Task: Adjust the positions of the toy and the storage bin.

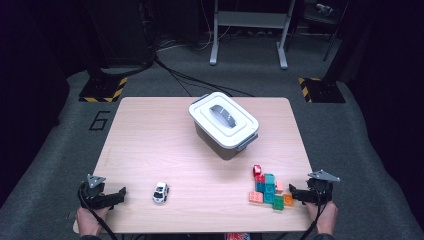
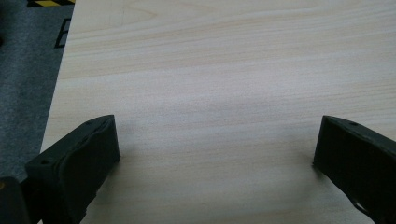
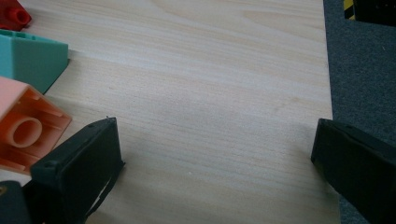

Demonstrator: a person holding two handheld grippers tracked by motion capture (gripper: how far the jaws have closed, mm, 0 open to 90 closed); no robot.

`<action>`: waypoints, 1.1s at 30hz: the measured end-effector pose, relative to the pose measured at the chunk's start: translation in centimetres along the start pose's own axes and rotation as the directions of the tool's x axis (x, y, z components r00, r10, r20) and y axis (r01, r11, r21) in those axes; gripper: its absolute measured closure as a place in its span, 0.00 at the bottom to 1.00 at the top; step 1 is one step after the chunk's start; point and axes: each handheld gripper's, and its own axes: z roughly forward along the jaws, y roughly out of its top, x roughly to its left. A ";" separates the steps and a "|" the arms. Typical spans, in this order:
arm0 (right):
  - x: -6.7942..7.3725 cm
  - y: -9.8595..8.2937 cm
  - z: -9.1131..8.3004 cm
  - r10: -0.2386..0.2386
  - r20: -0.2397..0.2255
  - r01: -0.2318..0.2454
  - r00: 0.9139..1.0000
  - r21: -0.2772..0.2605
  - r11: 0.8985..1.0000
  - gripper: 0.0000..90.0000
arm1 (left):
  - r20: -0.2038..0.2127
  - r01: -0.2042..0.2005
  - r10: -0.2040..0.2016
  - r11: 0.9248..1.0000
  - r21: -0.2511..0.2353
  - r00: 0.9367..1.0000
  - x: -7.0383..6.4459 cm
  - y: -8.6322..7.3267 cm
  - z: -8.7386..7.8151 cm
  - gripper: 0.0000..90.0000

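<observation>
Both jaws spread w/ nothing held, right gripper sits just right of the block pile at near-right table edge, so a careless reach could scatter blocks; left gripper near toy car, lidded bin farther back.

Left half of the table lies bare except a toy car; lidded box blocks upper centre, bricks apparently crowd lower right.

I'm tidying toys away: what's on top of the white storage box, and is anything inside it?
A white lid with a grey handle covers the storage box. The lid hides whatever is inside.
</observation>
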 end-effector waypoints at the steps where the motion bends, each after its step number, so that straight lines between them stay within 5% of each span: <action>1: 0.0 0.0 0.0 -0.001 0.000 0.001 1.000 0.000 1.000 0.01 | 0.003 0.002 -0.002 1.000 -0.001 1.000 0.0 0.0 -0.1 0.00; 4: 0.0 0.0 0.0 -0.002 0.001 0.002 1.000 -0.002 1.000 0.01 | 0.015 0.018 -0.018 1.000 -0.012 1.000 -0.5 0.4 -0.6 0.00; 15: 0.0 0.0 0.0 -0.001 0.004 0.001 1.000 -0.004 1.000 0.01 | 0.087 -0.026 0.033 0.997 -0.077 0.996 -5.1 3.2 -2.8 0.00; 25: 0.1 0.0 -0.1 0.009 0.007 -0.009 1.000 -0.004 1.000 0.02 | 0.162 -0.112 0.121 0.992 -0.061 0.979 -11.2 4.7 -2.9 0.00; 33: 0.1 0.0 -0.1 0.011 0.010 -0.011 1.000 -0.006 1.000 0.02 | 0.178 -0.185 0.183 0.983 -0.010 0.967 -14.6 3.5 -1.4 0.00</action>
